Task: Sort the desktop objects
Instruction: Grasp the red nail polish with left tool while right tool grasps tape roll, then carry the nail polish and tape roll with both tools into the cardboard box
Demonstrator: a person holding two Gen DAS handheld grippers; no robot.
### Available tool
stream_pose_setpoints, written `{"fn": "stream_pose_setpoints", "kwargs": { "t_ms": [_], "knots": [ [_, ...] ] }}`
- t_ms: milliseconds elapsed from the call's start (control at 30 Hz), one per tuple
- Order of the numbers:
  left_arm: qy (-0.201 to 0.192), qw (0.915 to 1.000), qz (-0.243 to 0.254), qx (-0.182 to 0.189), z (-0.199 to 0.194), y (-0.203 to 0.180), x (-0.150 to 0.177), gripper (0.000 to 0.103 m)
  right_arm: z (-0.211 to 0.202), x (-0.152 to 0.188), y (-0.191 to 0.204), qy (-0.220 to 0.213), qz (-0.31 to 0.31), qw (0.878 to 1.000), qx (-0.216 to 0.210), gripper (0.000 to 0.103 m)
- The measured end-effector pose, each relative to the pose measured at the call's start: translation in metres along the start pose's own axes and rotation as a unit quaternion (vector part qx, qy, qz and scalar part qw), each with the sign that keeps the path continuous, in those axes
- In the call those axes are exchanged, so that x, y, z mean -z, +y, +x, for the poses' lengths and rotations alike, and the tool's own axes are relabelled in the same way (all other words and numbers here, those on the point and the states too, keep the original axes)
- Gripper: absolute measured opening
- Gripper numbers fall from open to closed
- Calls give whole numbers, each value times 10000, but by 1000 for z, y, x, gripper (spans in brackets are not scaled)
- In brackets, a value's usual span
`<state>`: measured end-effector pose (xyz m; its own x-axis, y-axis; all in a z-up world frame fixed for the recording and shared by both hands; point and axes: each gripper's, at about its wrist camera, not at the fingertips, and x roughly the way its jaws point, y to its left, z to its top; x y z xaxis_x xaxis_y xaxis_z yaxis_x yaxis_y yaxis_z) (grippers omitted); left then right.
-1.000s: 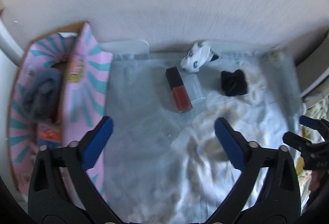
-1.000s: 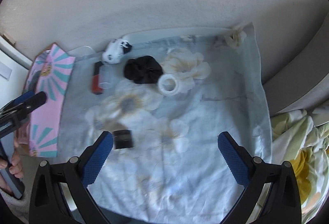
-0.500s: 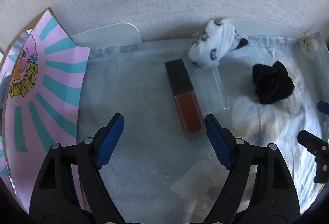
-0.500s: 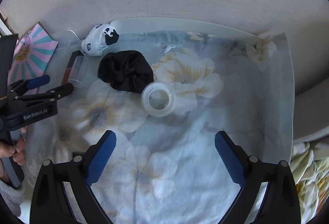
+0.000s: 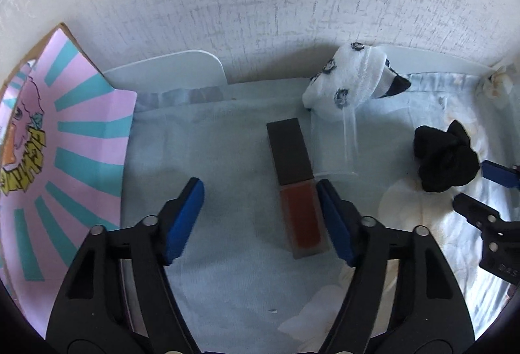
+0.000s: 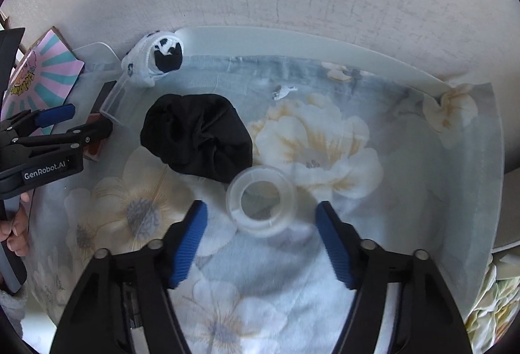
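Floral cloth point(image 6: 406, 191) against a white wall. Left gripper point(image 5: 260, 217), jaws wide, empty, flanks the red lip-gloss tube point(image 5: 295, 188) at frame centre; right gripper point(image 6: 260, 237), equally open, straddles the tape roll point(image 6: 261, 203). Sock point(image 5: 344, 87) and scrunchie point(image 6: 198, 136) lie unsorted; sorting appears barely begun.

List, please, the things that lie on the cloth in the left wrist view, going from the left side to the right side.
Pink and teal box → red lip gloss tube → clear plastic cup → black scrunchie.
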<state>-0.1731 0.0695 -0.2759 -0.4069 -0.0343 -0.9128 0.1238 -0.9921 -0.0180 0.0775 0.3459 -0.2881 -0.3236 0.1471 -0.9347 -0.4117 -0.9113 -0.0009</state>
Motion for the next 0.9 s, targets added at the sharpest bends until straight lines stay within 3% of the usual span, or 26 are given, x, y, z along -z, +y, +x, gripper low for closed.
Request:
{"fn": "stream_pose_setpoints", "kwargs": {
  "t_ms": [133, 233, 533, 900],
  "knots": [
    [-11, 9999, 9, 121, -3, 0, 1, 29, -2, 1, -1, -58, -147, 9998, 72, 40],
    [40, 9998, 12, 213, -4, 0, 1, 18, -4, 4, -3, -64, -153, 9998, 73, 40],
    [167, 9996, -171, 157, -13, 14, 9, 18, -12, 22, -14, -11, 17, 10000, 59, 40],
    [175, 9988, -423, 192, -90, 20, 25, 18, -74, 35, -22, 17, 195, 9998, -40, 40]
  ]
}}
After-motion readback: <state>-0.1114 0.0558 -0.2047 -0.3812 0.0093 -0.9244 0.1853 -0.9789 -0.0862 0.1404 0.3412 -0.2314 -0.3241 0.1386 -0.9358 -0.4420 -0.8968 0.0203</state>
